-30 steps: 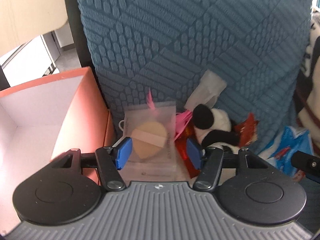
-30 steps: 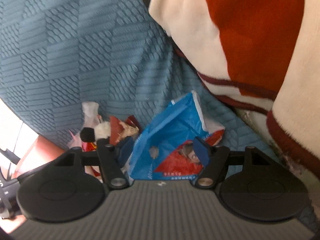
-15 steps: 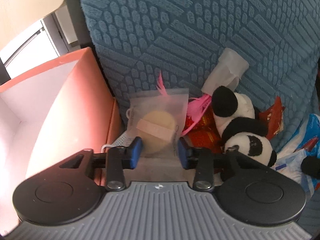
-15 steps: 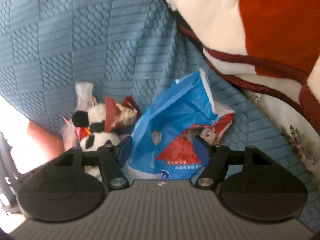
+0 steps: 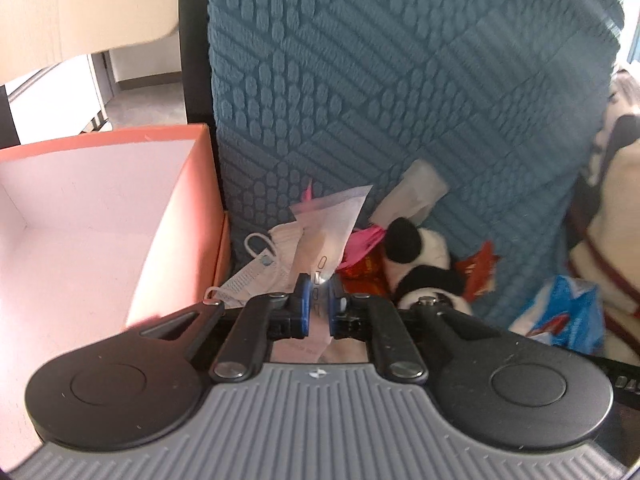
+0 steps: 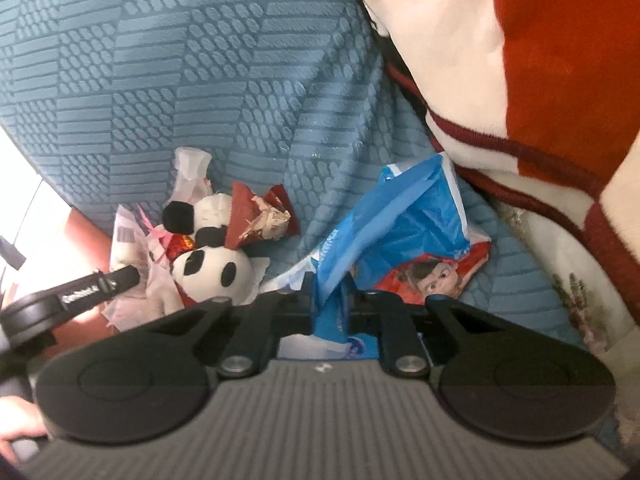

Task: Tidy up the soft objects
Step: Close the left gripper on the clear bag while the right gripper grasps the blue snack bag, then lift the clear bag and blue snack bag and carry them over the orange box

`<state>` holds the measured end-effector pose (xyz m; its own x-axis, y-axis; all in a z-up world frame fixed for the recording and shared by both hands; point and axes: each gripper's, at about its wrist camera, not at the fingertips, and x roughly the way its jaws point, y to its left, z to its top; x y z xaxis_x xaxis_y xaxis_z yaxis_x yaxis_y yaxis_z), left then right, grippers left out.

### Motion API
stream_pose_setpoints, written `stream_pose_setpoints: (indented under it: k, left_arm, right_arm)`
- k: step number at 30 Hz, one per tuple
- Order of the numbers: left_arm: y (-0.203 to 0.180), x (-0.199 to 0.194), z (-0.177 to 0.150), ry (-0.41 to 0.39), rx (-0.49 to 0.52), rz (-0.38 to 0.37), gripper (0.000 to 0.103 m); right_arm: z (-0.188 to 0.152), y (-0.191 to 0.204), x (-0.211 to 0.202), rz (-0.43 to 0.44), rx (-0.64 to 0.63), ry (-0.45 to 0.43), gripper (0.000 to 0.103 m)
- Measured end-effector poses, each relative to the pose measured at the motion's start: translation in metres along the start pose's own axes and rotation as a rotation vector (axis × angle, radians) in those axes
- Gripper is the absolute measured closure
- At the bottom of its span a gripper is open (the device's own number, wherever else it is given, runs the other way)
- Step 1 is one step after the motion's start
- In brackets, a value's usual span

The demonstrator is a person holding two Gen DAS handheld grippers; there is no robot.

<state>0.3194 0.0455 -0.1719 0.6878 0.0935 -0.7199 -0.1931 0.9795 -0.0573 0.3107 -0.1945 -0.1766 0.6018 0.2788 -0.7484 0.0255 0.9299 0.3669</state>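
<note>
Both claws have closed since the earlier frames: the left claw [image 5: 319, 309] now pinches the frosted plastic sponge pouch [image 5: 329, 226], its length pointing away, with the orange cardboard box [image 5: 120, 142] directly left; the right claw [image 6: 330, 305] clamps the blue crinkly snack bag [image 6: 394, 224].
</note>
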Motion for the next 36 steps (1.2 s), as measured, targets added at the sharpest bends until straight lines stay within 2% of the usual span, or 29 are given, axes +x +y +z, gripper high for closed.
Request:
stream_pose_setpoints:
  k: [8, 14, 26, 32, 36]
  left_arm:
    - [-0.003, -0.047, -0.005, -0.016, -0.016, -0.103, 0.093]
    - [-0.004, -0.064, -0.015, 0.003, -0.036, -0.153, 0.093]
    - [0.003, -0.089, -0.04, 0.019, -0.02, -0.175, 0.093]
    - [0.003, -0.1, -0.055, 0.032, -0.006, -0.176, 0.093]
    - [0.001, -0.108, -0.062, 0.03, 0.013, -0.185, 0.093]
  right_arm:
    - [0.0, 0.007, -0.028, 0.013, -0.068, -0.039, 0.089]
    - [-0.008, 0.012, -0.041, -0.007, -0.104, -0.009, 0.089]
    - [-0.026, 0.014, -0.066, 0.009, -0.119, 0.013, 0.089]
    - [-0.044, 0.025, -0.078, 0.01, -0.177, 0.013, 0.089]
    - [-0.056, 0.03, -0.091, 0.024, -0.173, 0.011, 0.089]
